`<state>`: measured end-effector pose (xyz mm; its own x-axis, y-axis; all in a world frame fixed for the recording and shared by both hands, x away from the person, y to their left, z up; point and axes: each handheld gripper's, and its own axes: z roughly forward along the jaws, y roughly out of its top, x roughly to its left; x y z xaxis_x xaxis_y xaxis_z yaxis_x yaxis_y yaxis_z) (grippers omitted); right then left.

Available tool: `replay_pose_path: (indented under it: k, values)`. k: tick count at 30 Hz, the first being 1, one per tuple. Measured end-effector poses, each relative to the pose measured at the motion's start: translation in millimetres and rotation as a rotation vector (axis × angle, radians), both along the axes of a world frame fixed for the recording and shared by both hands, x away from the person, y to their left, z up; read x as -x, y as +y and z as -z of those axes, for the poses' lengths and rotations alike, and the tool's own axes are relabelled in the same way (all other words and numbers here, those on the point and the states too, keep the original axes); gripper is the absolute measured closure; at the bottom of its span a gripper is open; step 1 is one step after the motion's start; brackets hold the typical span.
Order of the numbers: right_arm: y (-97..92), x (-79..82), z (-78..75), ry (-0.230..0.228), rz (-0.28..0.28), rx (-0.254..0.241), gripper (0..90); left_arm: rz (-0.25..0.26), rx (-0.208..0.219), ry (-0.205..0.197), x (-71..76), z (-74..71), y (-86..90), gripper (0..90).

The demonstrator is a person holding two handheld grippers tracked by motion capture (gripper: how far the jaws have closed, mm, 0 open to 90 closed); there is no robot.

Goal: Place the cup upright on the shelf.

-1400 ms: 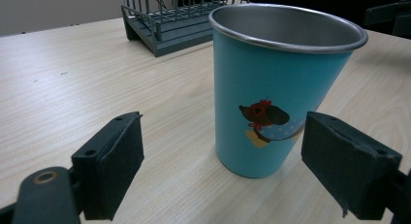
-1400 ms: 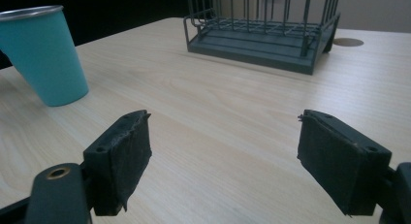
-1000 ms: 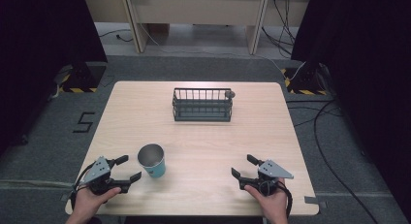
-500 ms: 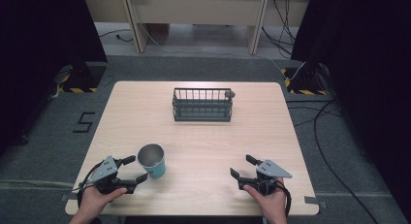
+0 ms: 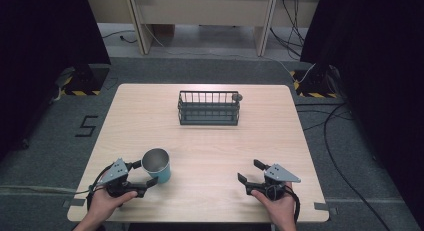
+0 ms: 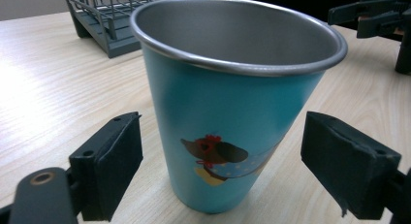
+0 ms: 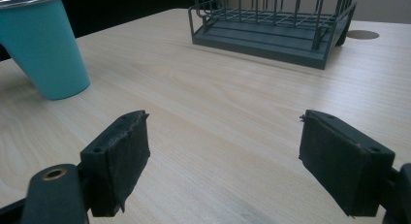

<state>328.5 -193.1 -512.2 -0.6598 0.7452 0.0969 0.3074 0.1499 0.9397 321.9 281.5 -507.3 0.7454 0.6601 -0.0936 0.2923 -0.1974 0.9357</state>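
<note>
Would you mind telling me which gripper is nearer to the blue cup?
Left. The left gripper has its open jaws on either side of the blue cup, not touching it; the right gripper rests open, well off to the cup's side.

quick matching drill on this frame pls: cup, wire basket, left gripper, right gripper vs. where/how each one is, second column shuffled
Things:
1. cup
2. wire basket
3. left gripper
4. right gripper

Places or states:
A. open over bare table, nothing between its jaws
B. far middle of the table, empty
C. upright near the front left edge, teal with a metal rim
D. open, one jaw on each side of the cup, not yet closed on it

Pairs: 1-C, 2-B, 3-D, 4-A
</note>
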Motion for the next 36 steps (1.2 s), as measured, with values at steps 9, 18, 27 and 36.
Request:
replay_pose_path:
  k: [9, 18, 27, 36]
  values:
    - [-0.9, 0.2, -0.3, 0.000, 0.005, 0.000, 18.9, 0.026, -0.006, -0.012, -13.9, -3.2, -13.4, 14.3]
    - [-2.2, 0.0, 0.1, 0.003, 0.008, -0.002, 18.9, 0.029, 0.014, -0.017, -17.8, -0.5, -17.9, 14.3]
    - [-4.6, -0.8, 1.0, 0.002, 0.018, -0.006, 19.0, 0.030, 0.018, -0.034, -17.1, 0.3, -17.4, 15.7]
    - [-8.4, -1.7, 0.9, -0.003, 0.038, -0.012, 19.1, 0.039, 0.021, -0.051, -17.3, -4.2, -21.1, 15.8]
